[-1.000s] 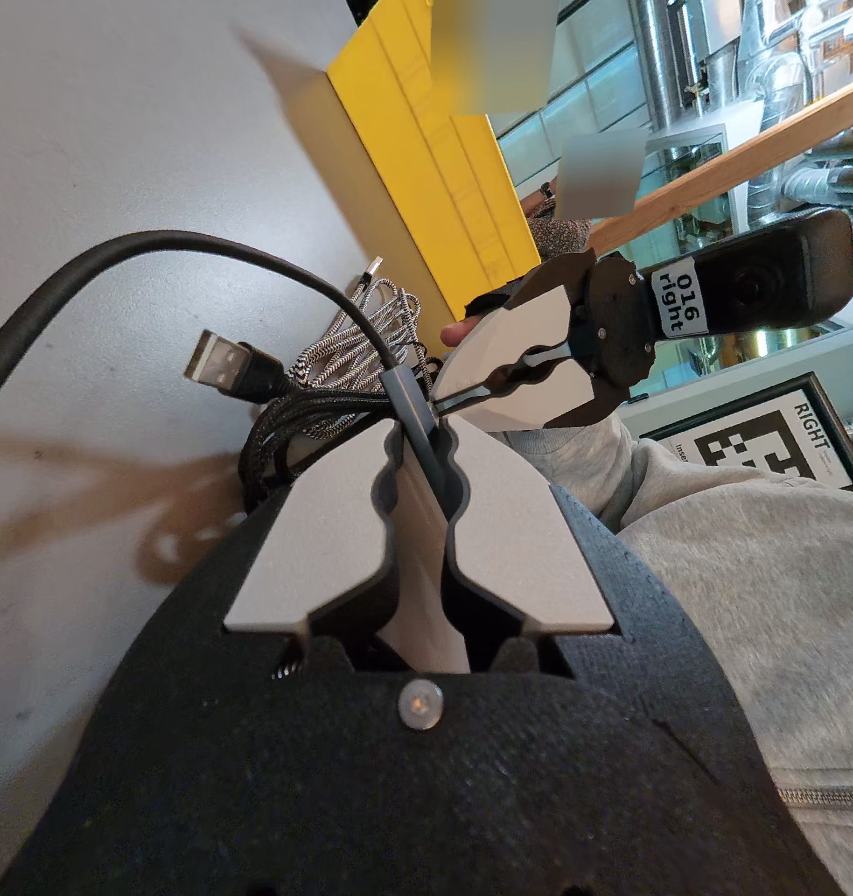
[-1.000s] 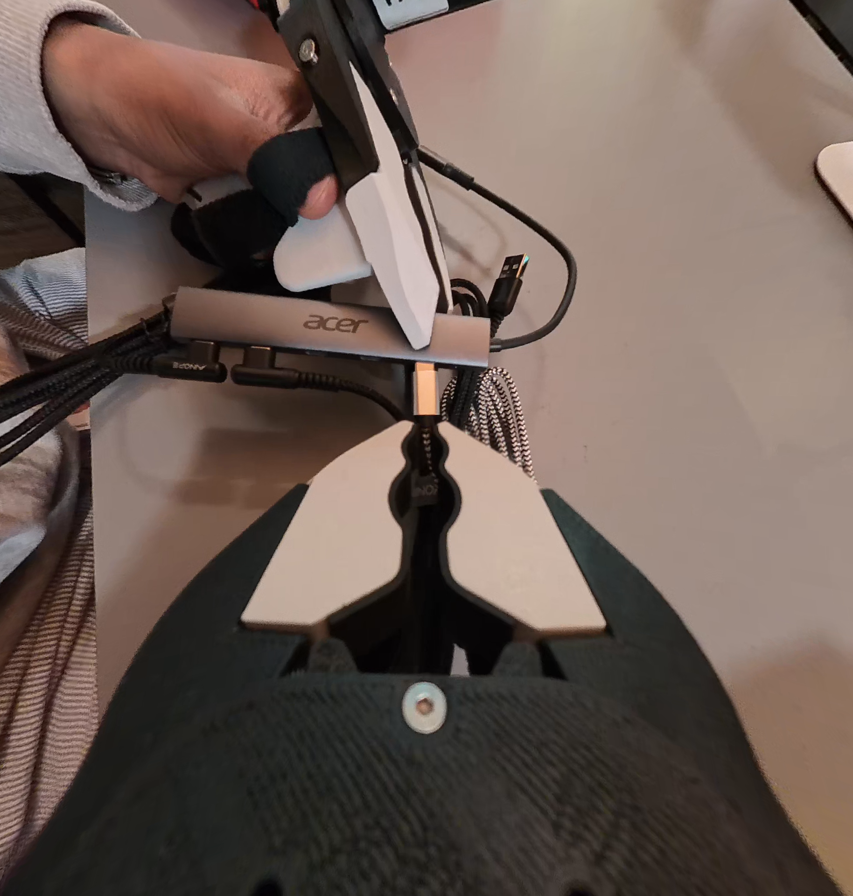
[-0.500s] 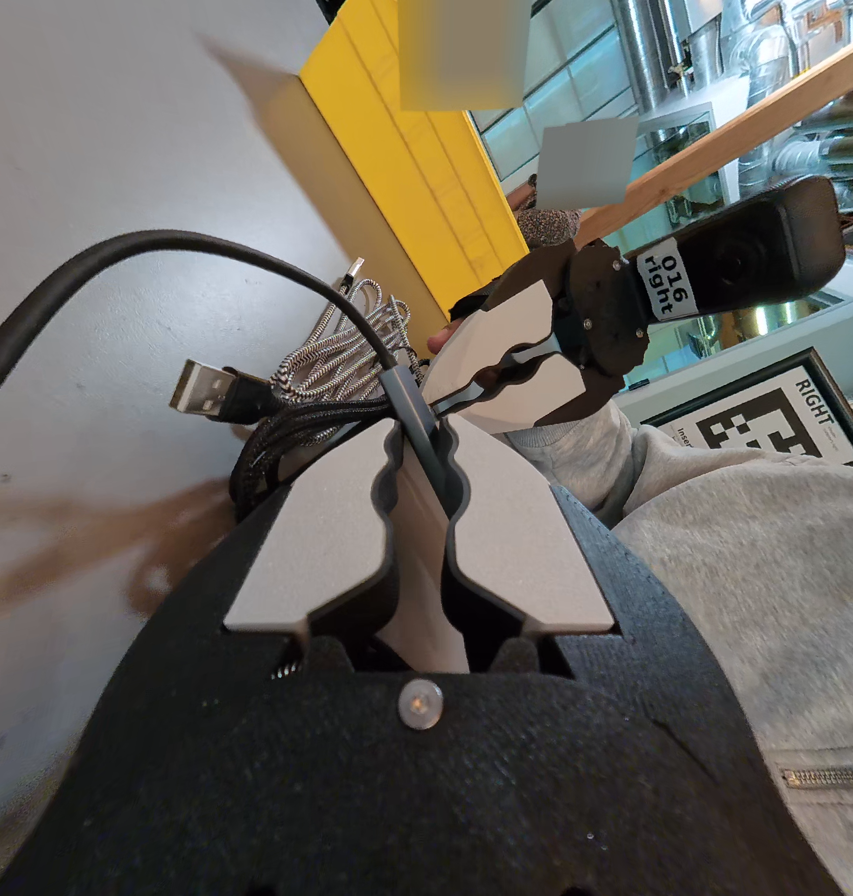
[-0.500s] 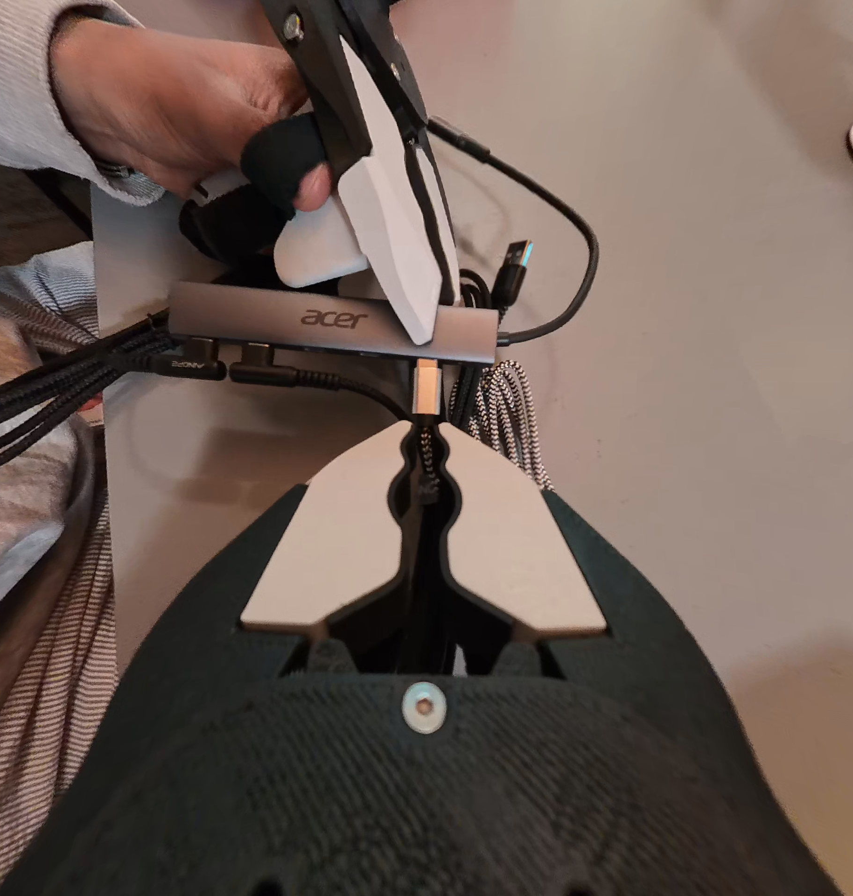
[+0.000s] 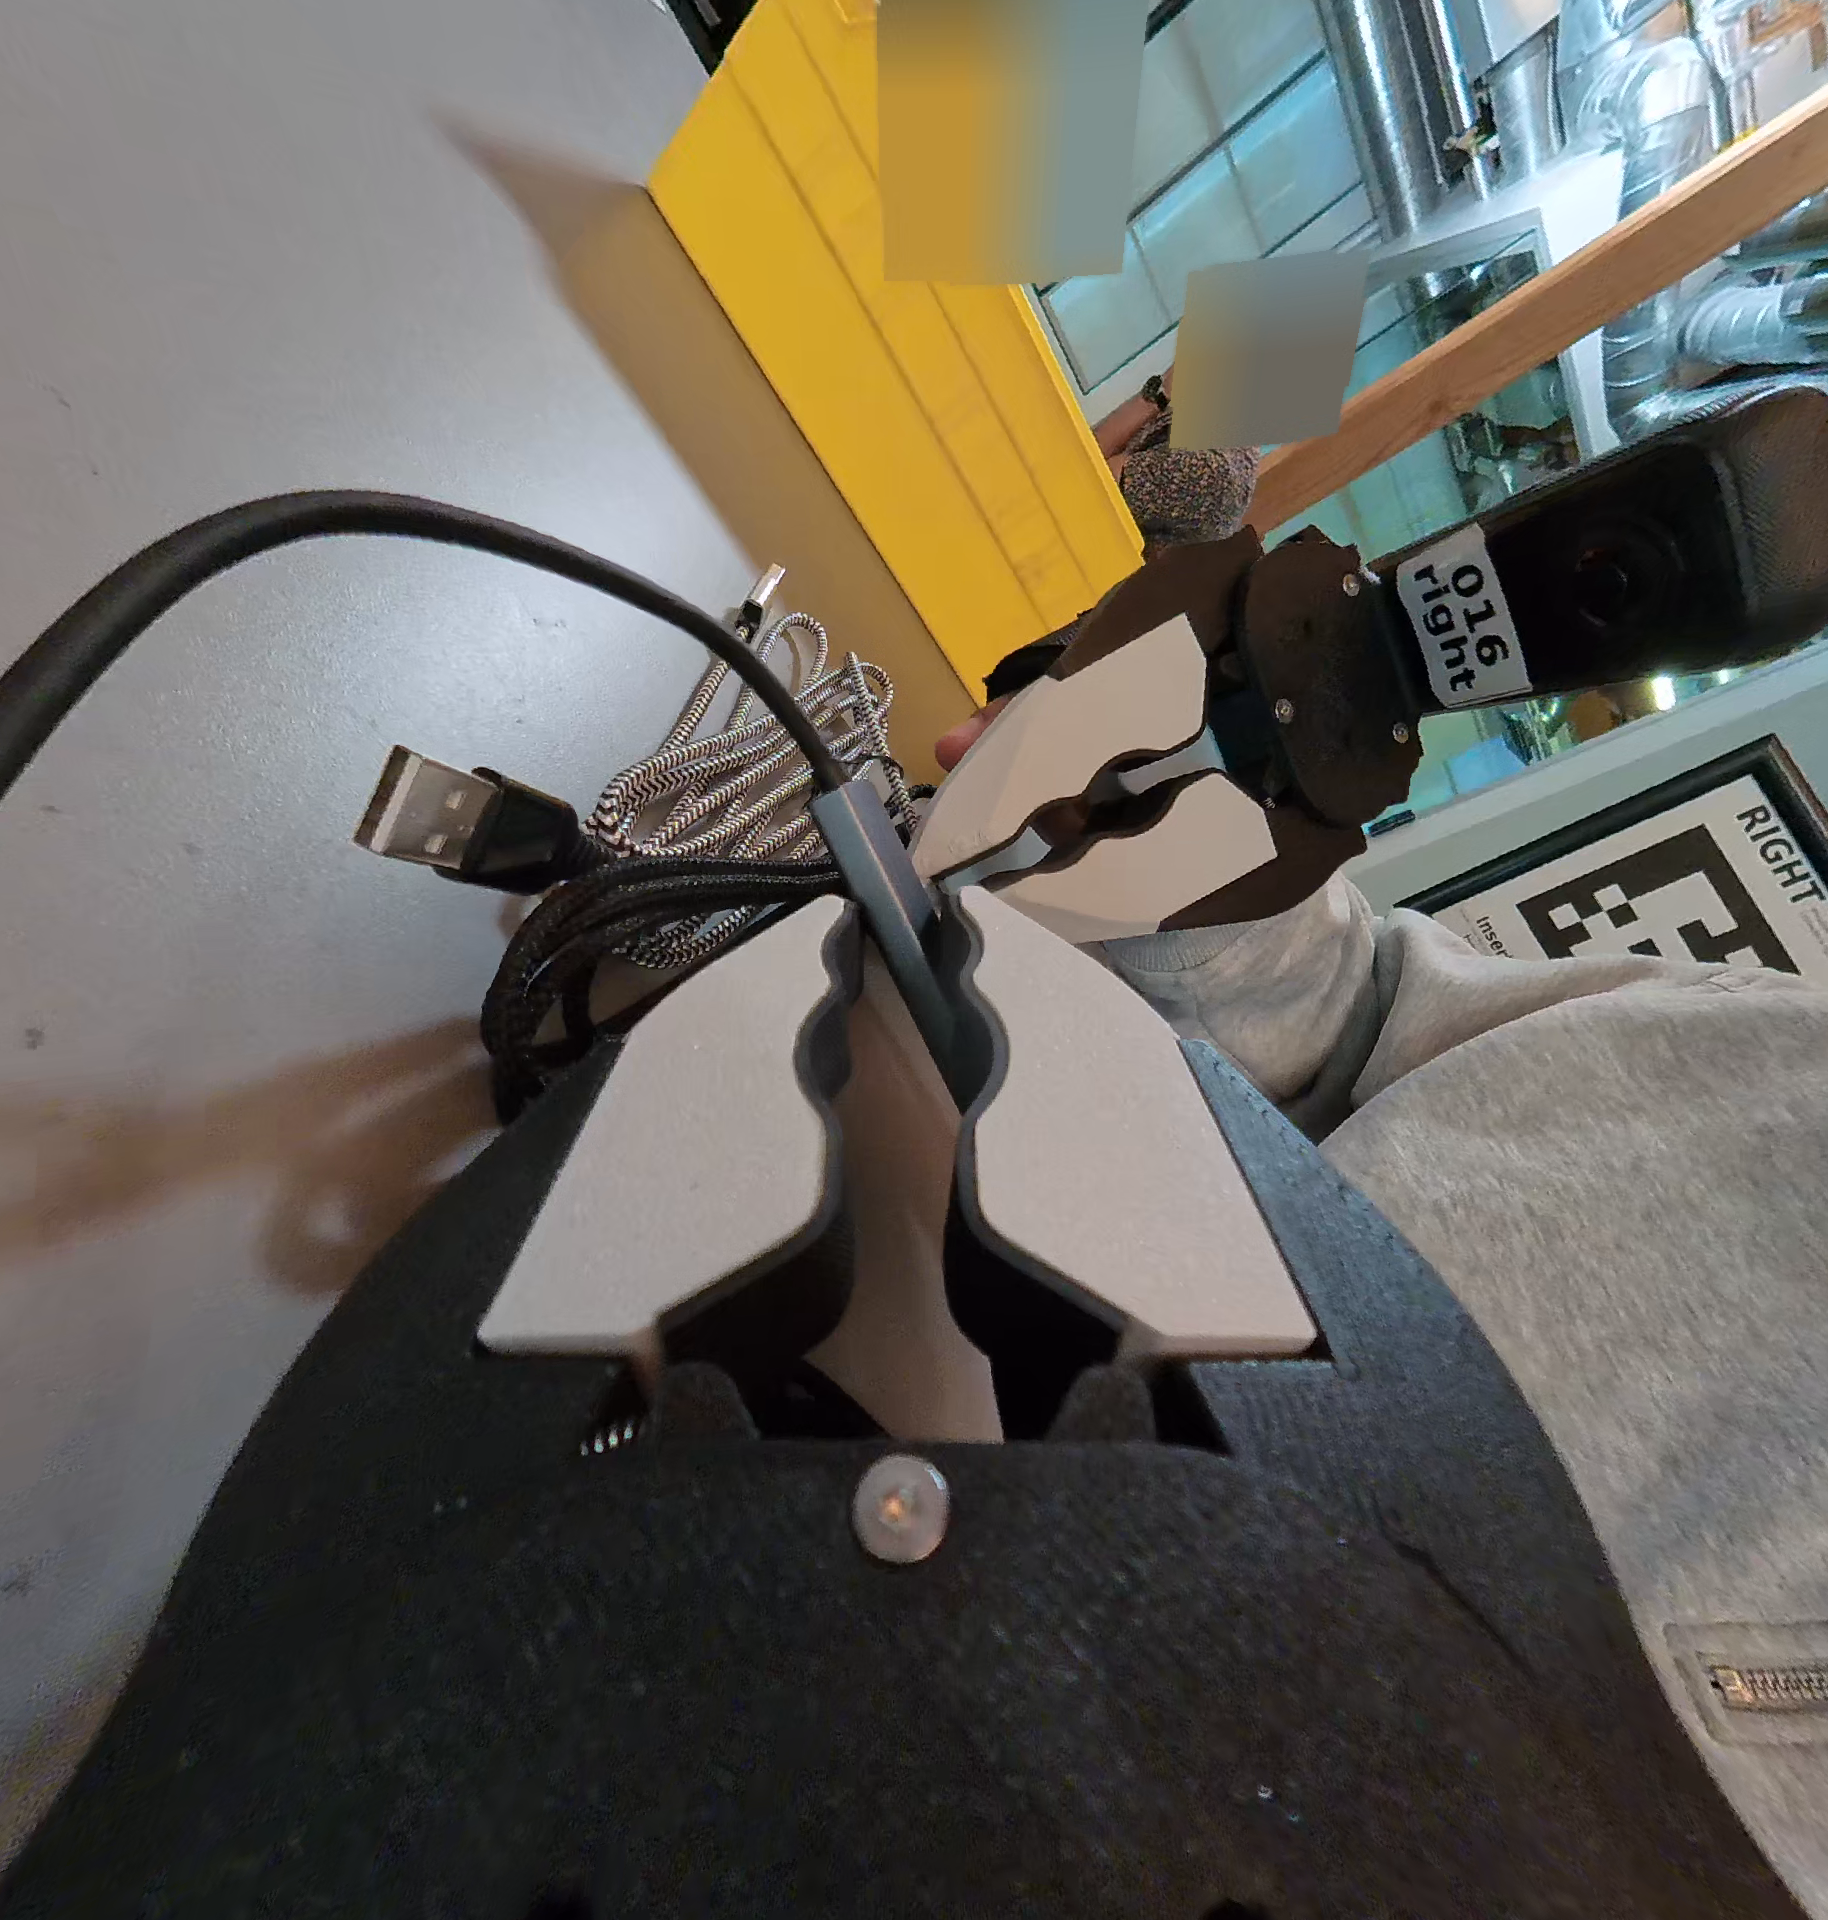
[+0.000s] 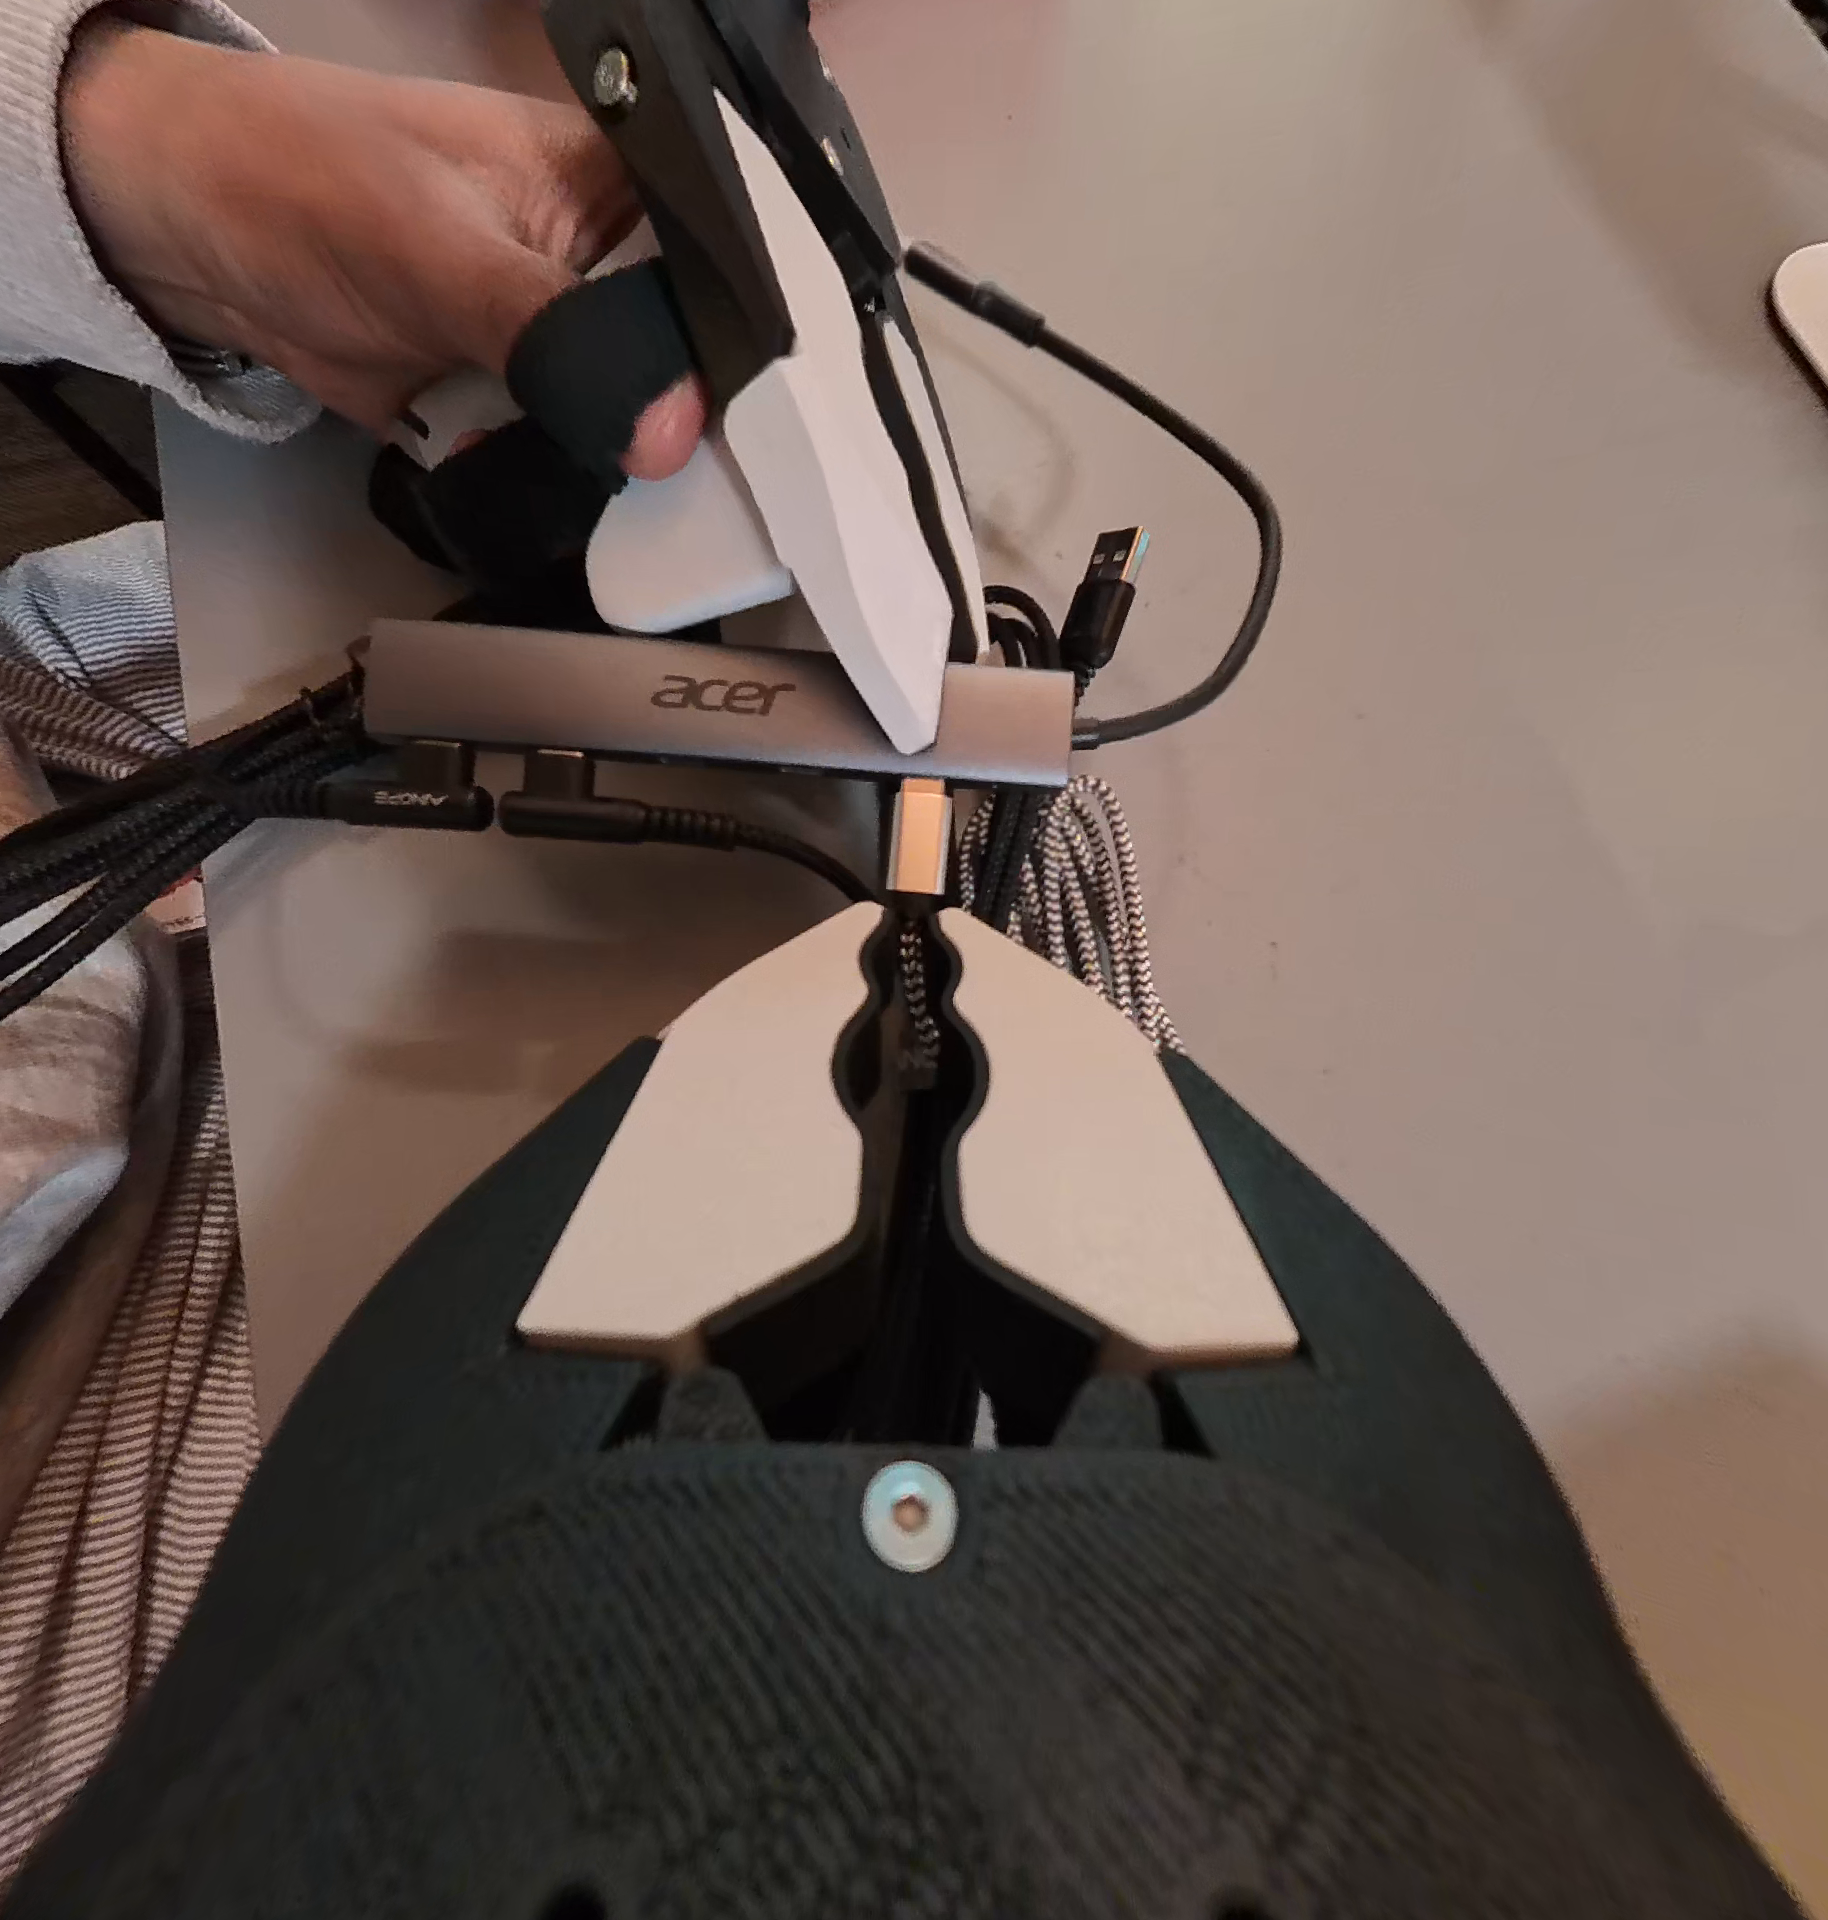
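Nothing much has shifted since a second ago: your left gripper stays clamped on the grey USB hub above the grey table, your right gripper pinching the braided cable behind its gold plug, seated in the hub.

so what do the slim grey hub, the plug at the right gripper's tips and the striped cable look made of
Slim grey hub: likely brushed or anodised metal, going by its even matte sheen and crisp edges, though painted plastic is possible. Gold-toned plug: a smooth metallic shell with soft reflections. Black-and-white striped cable: braided fabric sleeve, its woven herringbone pattern visible. The right gripper is shut on this cable; the left gripper clamps the hub.
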Available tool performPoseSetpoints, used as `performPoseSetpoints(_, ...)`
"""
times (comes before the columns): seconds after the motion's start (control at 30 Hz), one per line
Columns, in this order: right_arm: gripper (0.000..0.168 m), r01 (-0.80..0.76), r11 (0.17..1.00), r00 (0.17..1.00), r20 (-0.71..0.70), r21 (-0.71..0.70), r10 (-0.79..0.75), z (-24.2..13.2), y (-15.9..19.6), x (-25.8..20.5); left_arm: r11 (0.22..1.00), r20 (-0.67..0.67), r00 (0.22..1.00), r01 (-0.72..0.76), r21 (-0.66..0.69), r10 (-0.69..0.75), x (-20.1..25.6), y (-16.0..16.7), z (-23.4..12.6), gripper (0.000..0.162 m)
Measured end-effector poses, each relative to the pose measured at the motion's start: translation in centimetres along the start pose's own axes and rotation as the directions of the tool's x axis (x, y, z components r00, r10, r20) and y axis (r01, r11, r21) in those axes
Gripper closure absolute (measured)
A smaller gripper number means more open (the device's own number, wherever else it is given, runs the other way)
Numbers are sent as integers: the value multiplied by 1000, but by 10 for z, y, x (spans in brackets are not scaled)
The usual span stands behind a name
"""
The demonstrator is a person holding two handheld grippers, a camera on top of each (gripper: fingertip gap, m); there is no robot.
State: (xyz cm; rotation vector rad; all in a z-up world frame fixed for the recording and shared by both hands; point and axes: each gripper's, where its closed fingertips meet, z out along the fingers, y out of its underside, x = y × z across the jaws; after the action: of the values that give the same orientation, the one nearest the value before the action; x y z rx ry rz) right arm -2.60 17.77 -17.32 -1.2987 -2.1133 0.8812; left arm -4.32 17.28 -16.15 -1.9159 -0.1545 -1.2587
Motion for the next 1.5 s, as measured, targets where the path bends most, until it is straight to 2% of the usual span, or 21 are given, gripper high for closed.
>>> performPoseSetpoints(1.07, 164, -1, 1000, 1000, 19, -22, 1, 3, 1, -4, 996, 14, 1000, 17, -82, -16, -1, 9, 3, 146)
performPoseSetpoints(1.37, 164, 6, 1000, 1000, 9, -14, -6, 2, 0, -3, 991, -21, 1000, 10, -132, -13, 9, 19, 13, 146)
performPoseSetpoints(1.5, 164, 7, 1000, 1000, 9, 16, -7, 0, -5, -3, 991, -63, 996, 53, -122, -61, 9, 17, 11, 147)
